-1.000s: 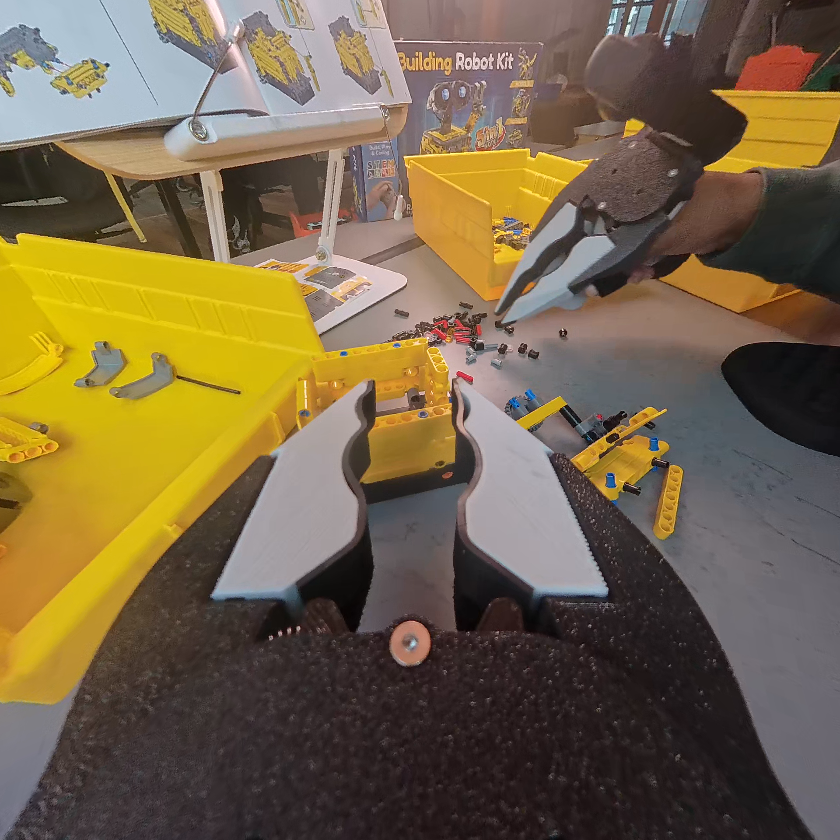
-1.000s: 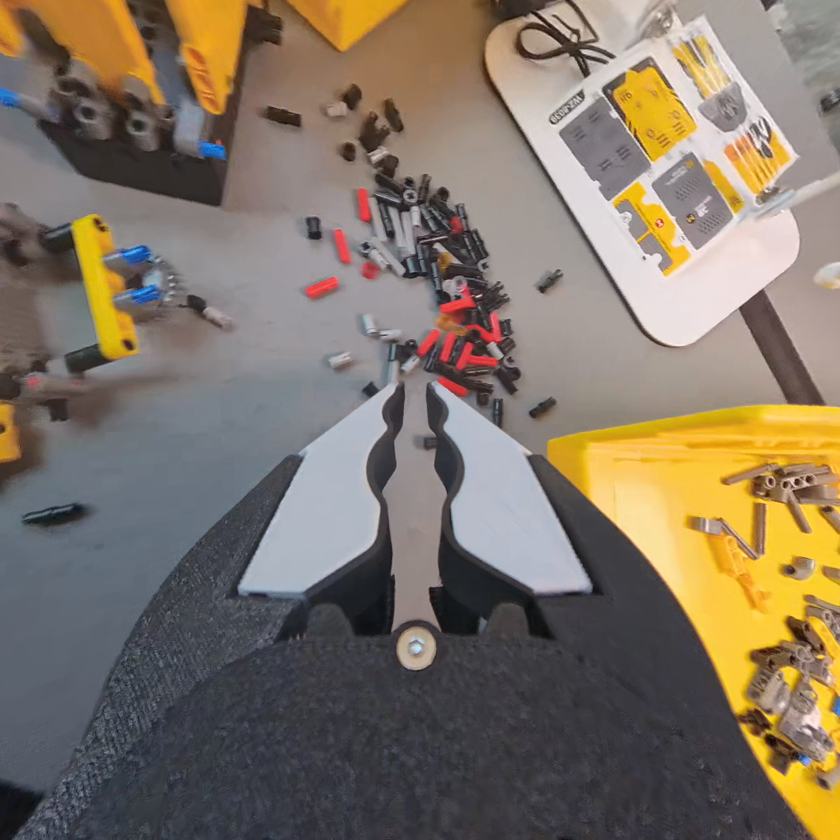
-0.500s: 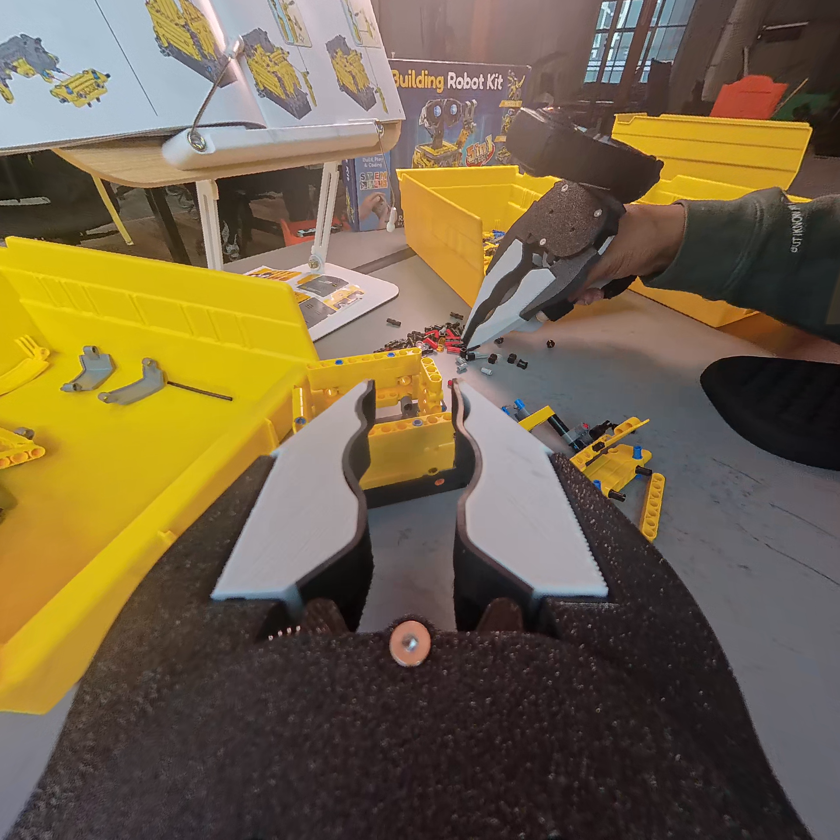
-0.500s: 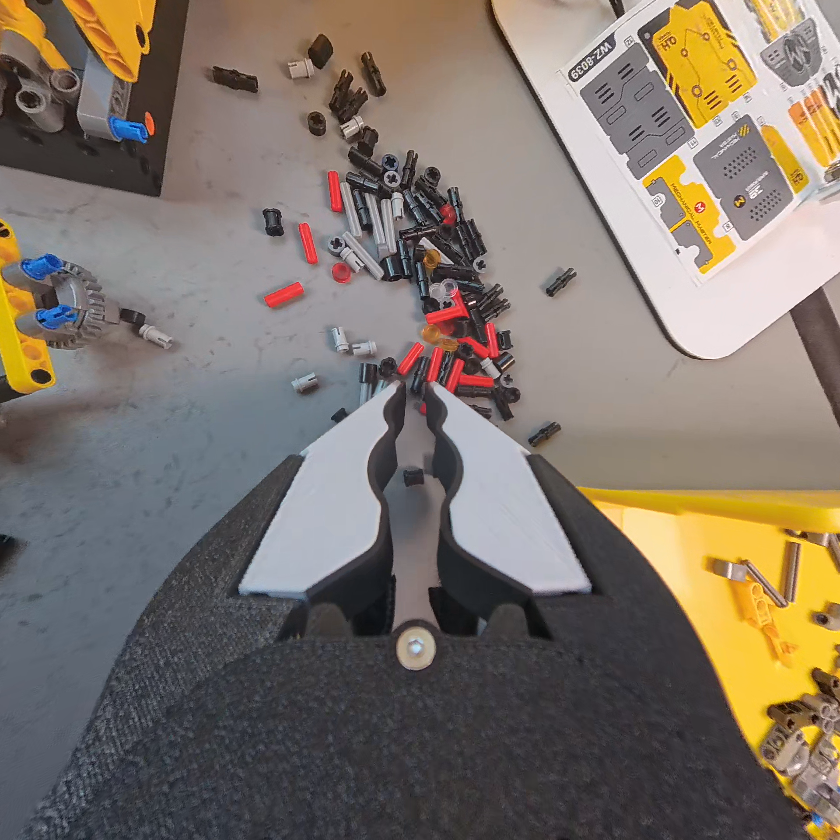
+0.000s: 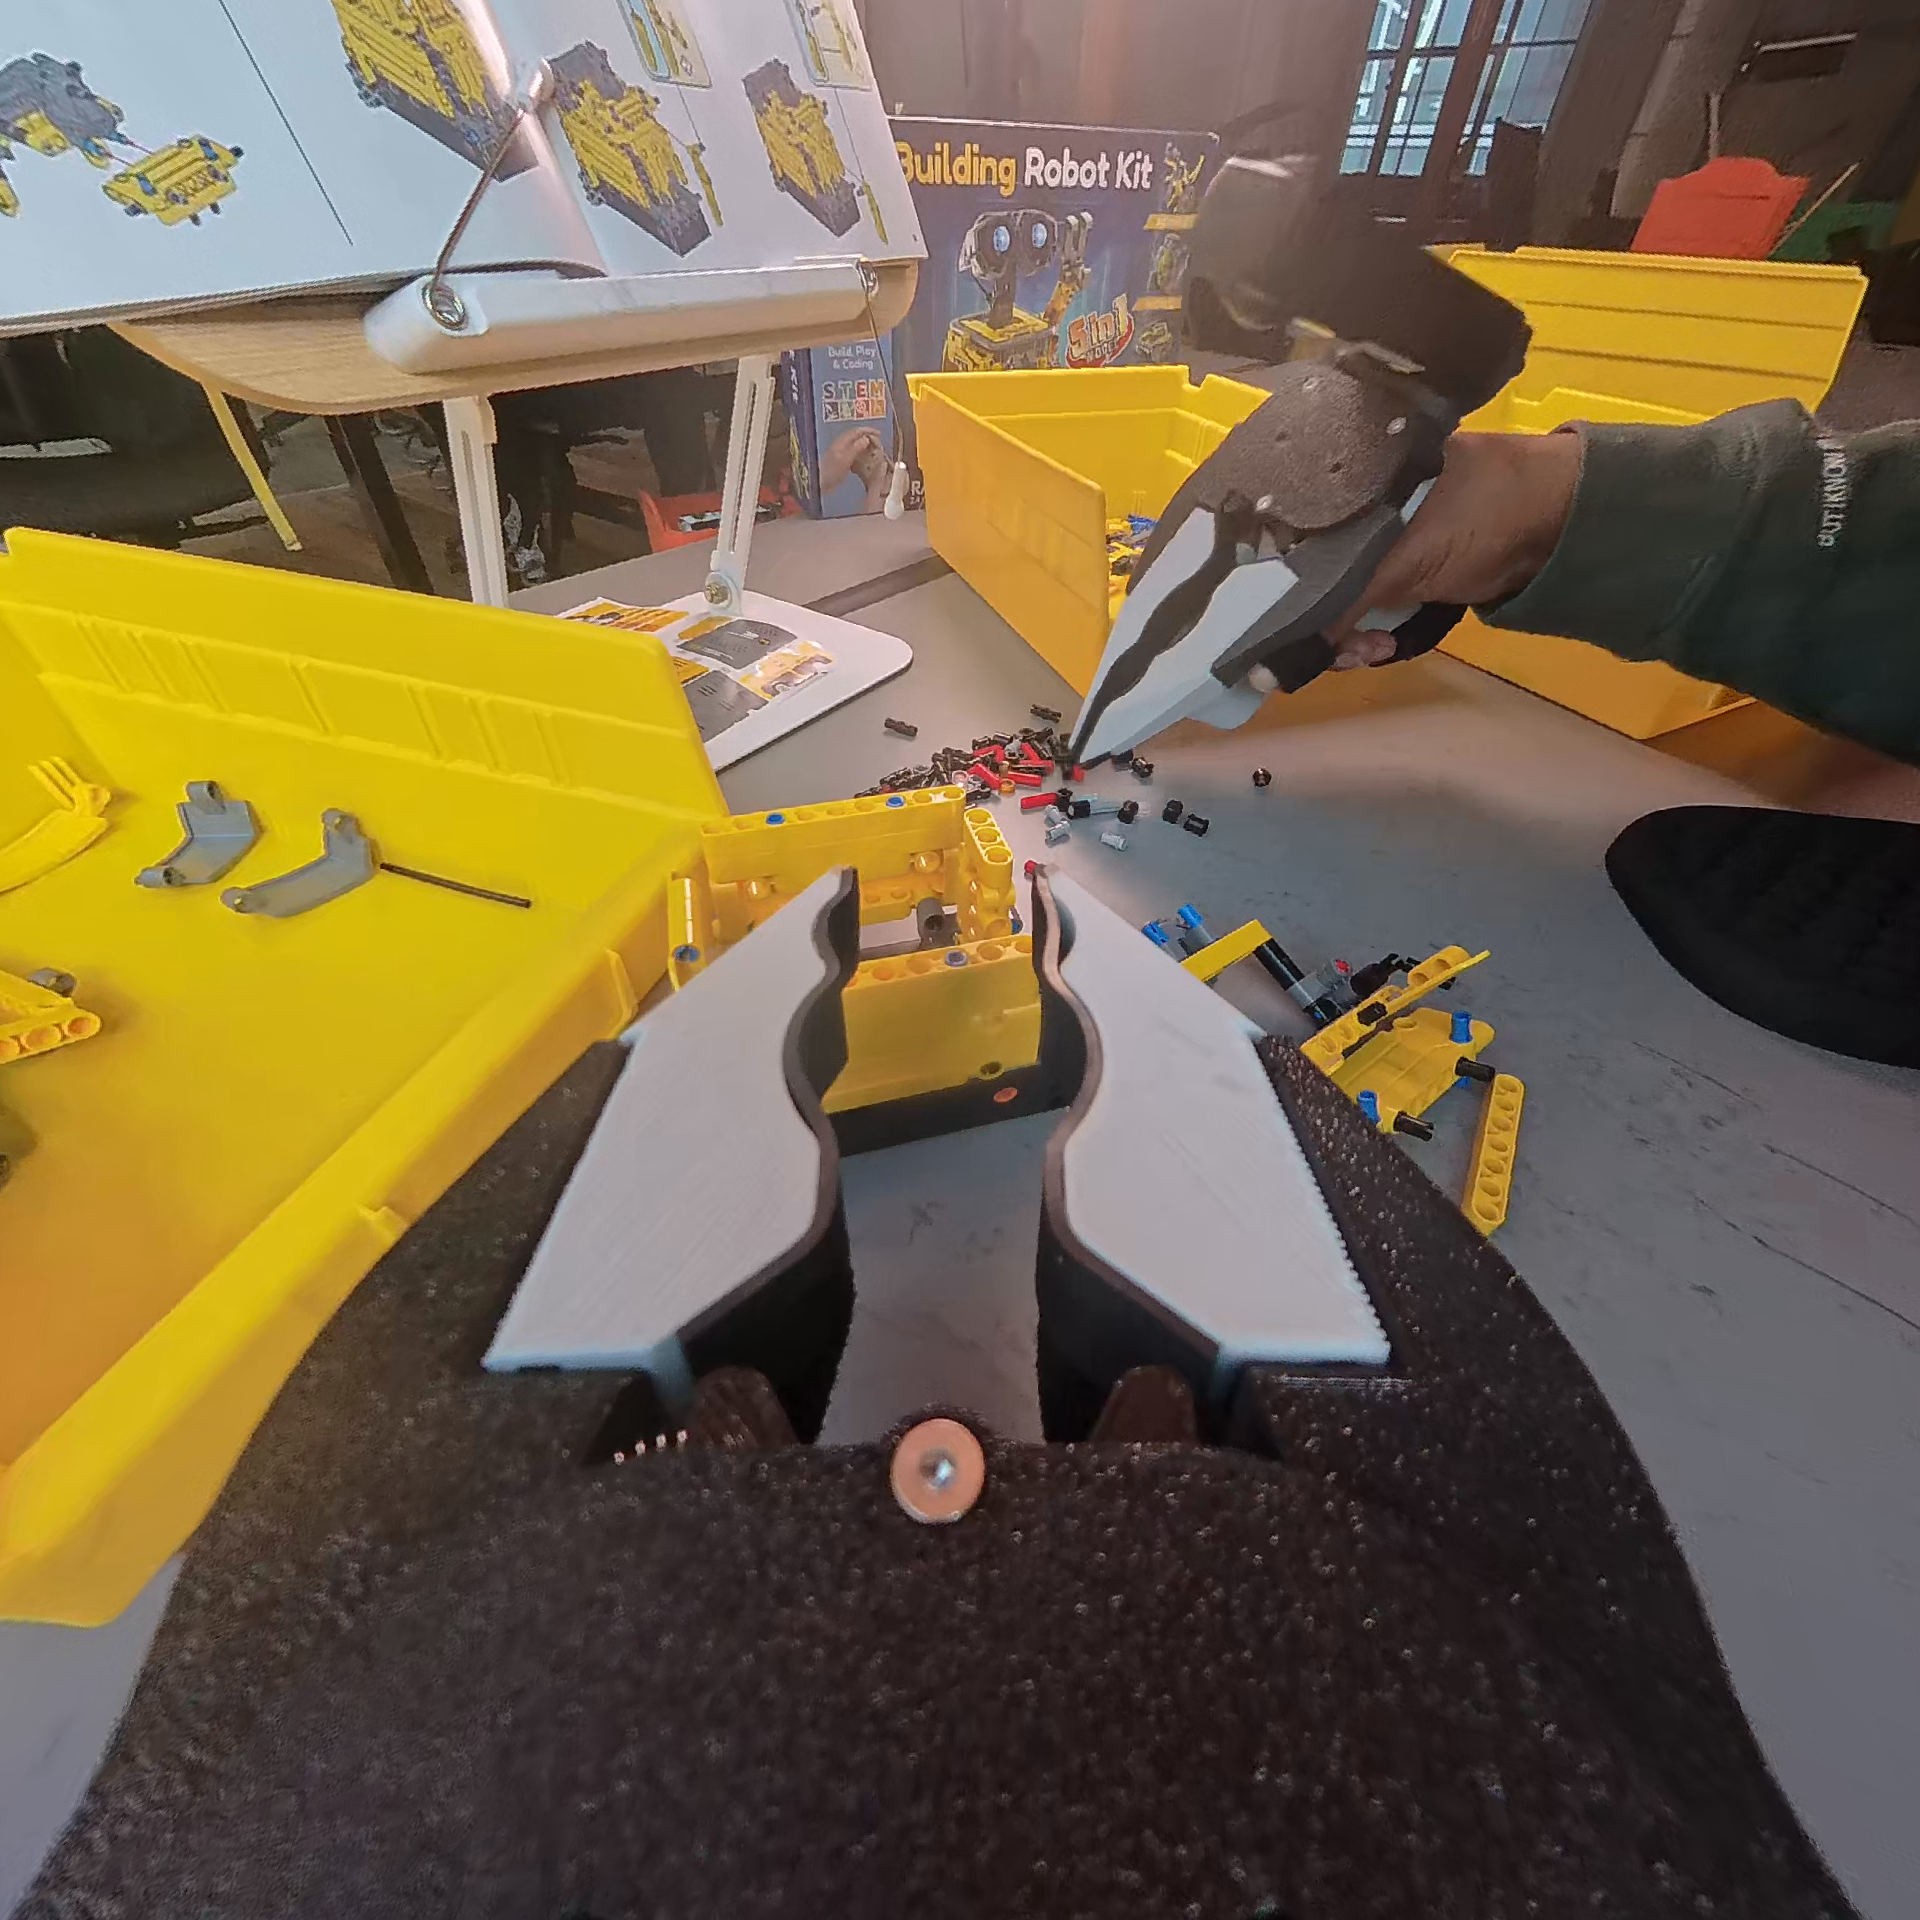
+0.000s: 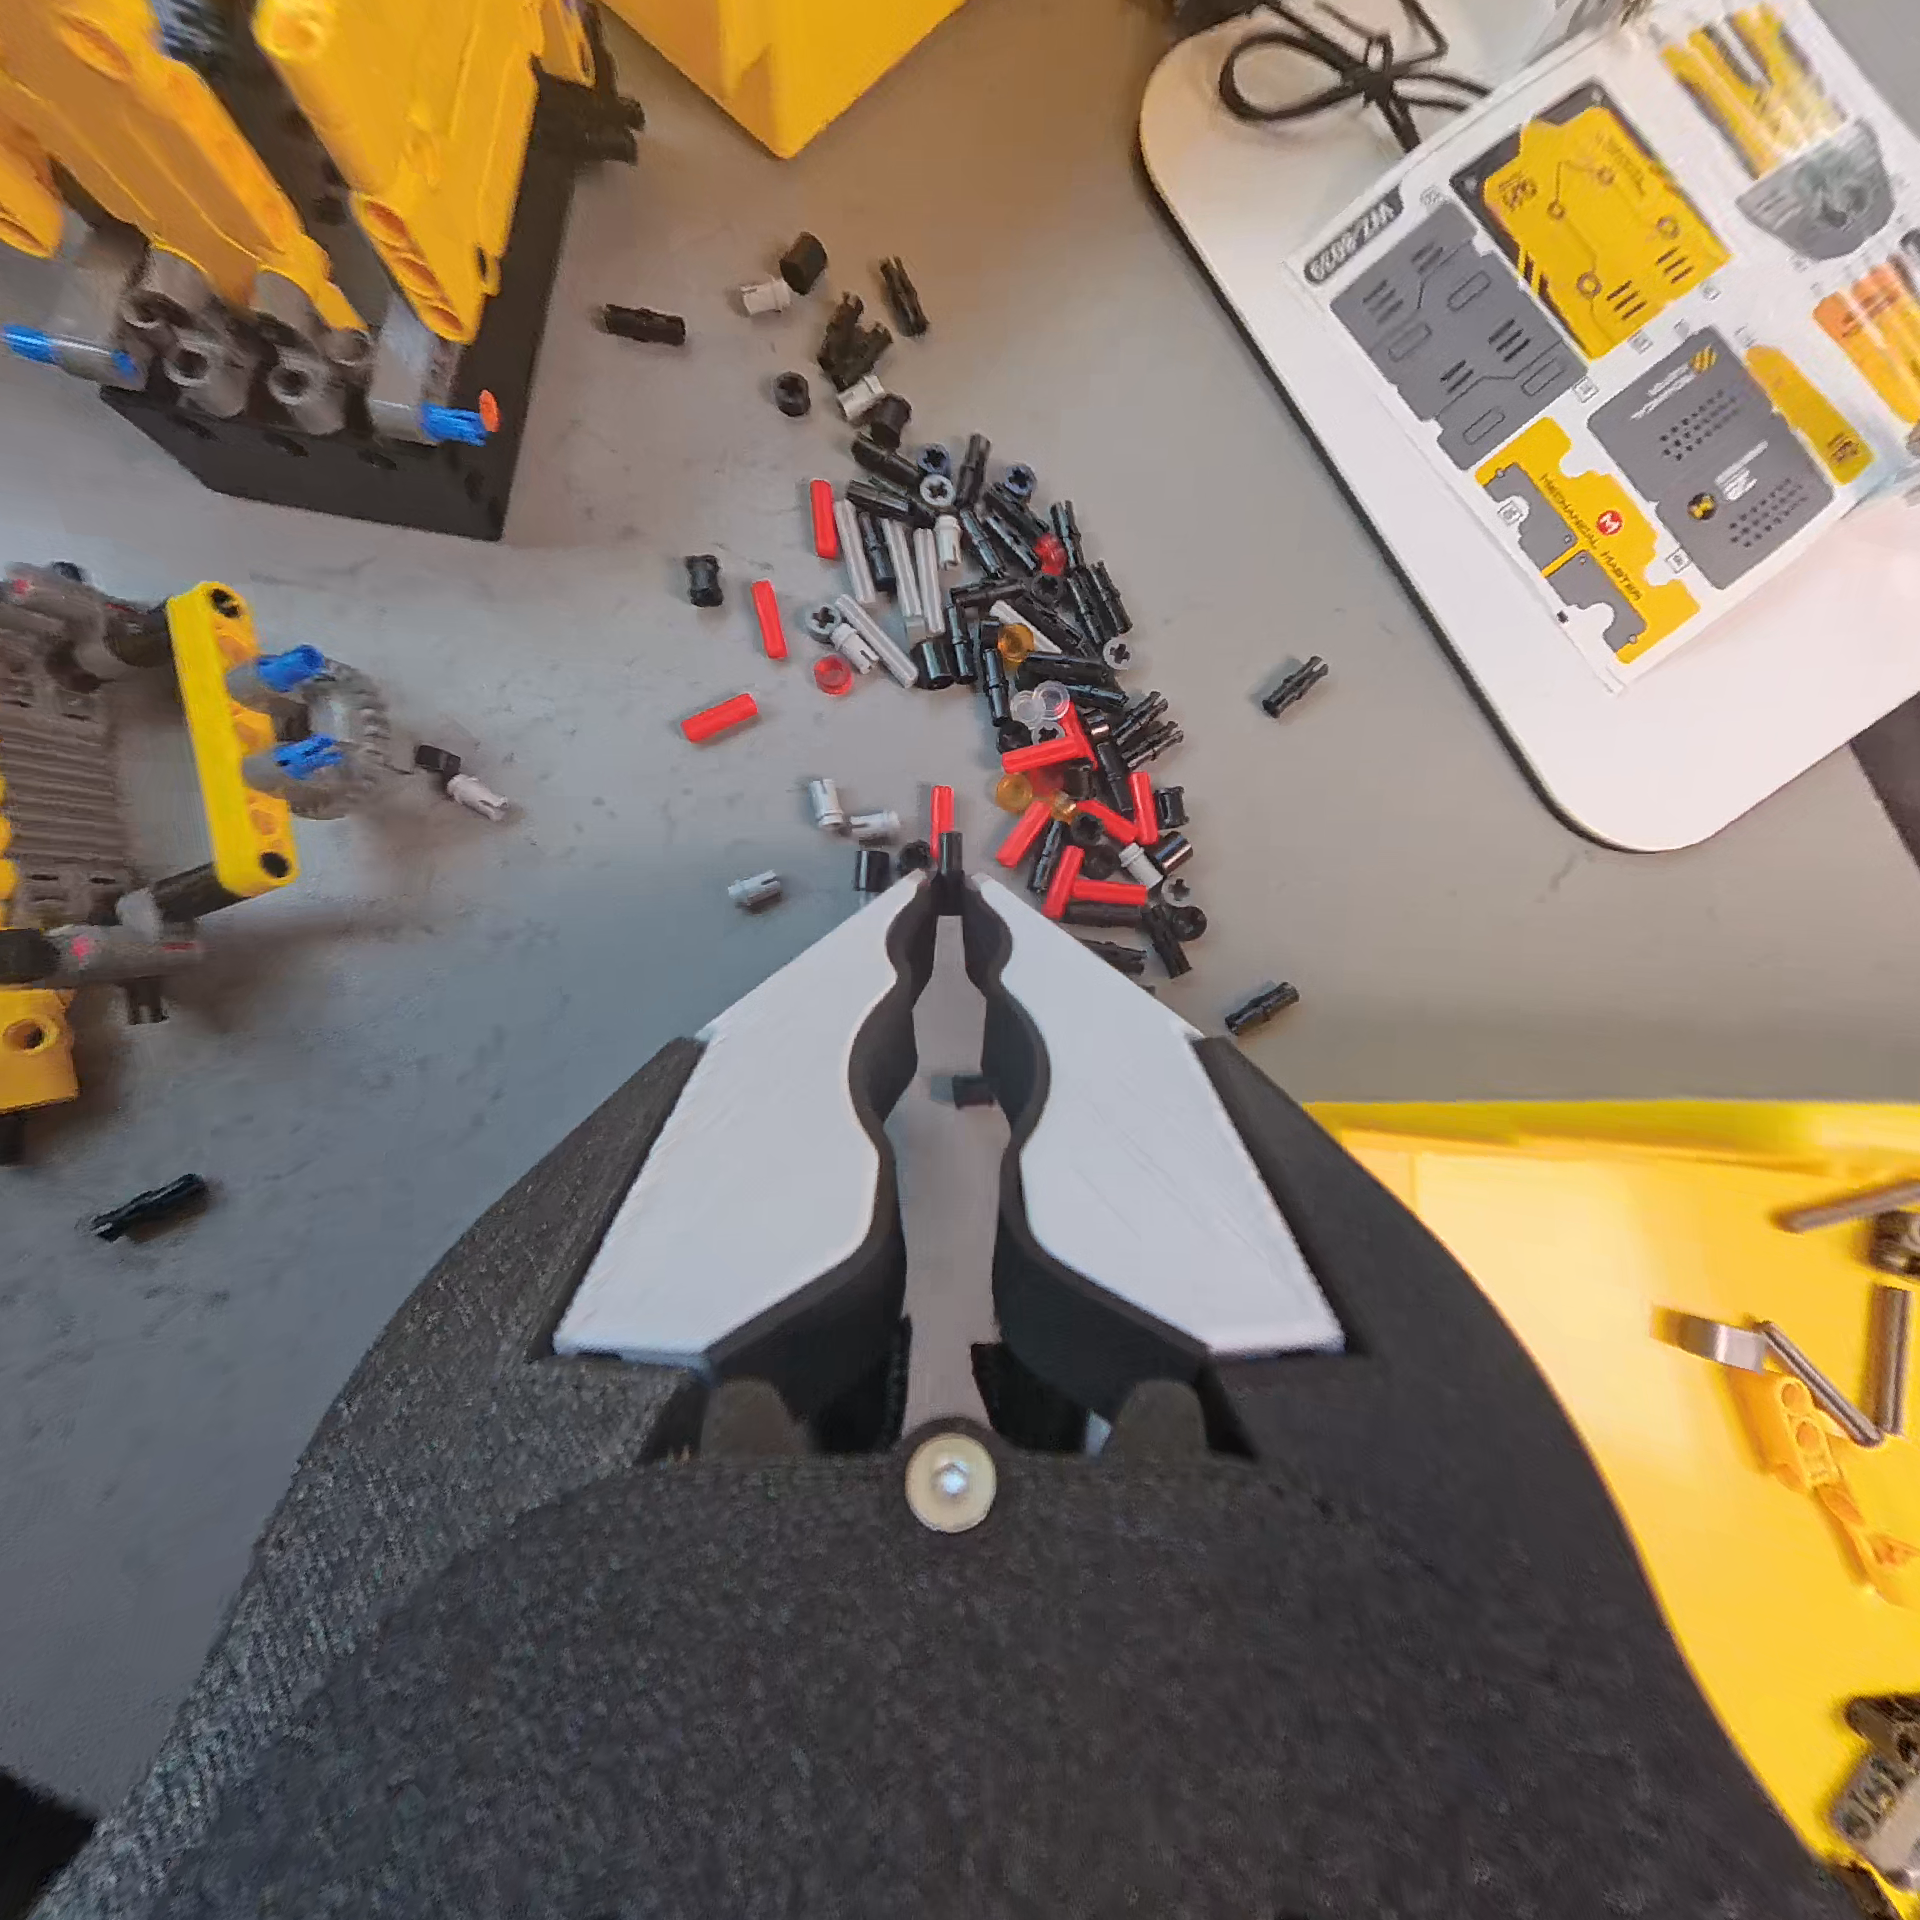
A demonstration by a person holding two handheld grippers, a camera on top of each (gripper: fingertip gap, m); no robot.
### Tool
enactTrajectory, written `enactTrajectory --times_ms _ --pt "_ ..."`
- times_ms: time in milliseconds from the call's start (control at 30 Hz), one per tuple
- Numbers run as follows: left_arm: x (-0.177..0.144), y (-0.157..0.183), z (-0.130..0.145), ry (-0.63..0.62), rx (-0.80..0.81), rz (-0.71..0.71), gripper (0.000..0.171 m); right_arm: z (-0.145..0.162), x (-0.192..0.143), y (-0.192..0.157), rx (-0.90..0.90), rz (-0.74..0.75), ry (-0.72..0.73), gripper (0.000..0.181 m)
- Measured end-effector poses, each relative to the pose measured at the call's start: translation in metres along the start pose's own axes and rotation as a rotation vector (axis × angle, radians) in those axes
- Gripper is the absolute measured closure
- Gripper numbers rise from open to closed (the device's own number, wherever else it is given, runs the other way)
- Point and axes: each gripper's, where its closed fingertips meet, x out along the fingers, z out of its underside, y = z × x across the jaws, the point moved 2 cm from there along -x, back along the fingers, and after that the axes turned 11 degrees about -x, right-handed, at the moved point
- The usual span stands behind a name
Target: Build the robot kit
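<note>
Table, grey and scuffed, carries all items seen. Yellow tray lies at the left of the left wrist view, holding two grey angled parts and a thin black axle. Second yellow bin stands at the far side, near a white stand base bearing a sticker sheet.

Yellow block assembly on a black base rests on the table just beside the tray. Left gripper has its fingers spread wide to either side of this assembly; contact with it cannot be confirmed, and nothing is gripped.

Smaller yellow sub-assembly with a grey gear and blue pins lies well apart from the block, beside a loose yellow beam.

Pile of small pins, black, red and grey, is scattered between the block assembly and the stand base.

Right gripper, held in a person's hand, points down at the near edge of the pile. Its fingers are nearly closed at the tips, pinching one black pin that protrudes forward.
</note>
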Motion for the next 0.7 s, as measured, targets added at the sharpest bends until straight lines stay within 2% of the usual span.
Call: enactTrajectory --times_ms 67,133,233,300,500,600,700 --pt "0.000 0.000 0.000 0.002 -0.001 -0.002 0.140 -0.010 -0.018 -0.019 -0.052 -0.045 0.057 0.178" --pt "0.000 0.000 -0.001 0.003 -0.006 0.003 0.140 -0.013 -0.034 -0.053 -0.135 -0.133 0.079 0.178" --pt "0.000 0.002 -0.001 0.001 -0.004 0.010 0.140 -0.001 -0.045 -0.105 -0.230 -0.240 0.044 0.178" --pt "0.001 0.004 0.000 -0.001 0.002 0.012 0.139 0.009 -0.046 -0.126 -0.250 -0.263 0.012 0.178" --pt "0.003 0.002 0.005 -0.019 0.018 -0.007 0.140 0.027 -0.044 -0.142 -0.215 -0.259 -0.031 0.178" --pt "0.003 -0.001 0.007 -0.026 0.018 -0.021 0.140 0.026 -0.043 -0.143 -0.209 -0.250 -0.024 0.177" --pt "0.003 -0.002 0.007 -0.027 0.021 -0.029 0.140 0.024 -0.045 -0.142 -0.217 -0.244 -0.012 0.169"
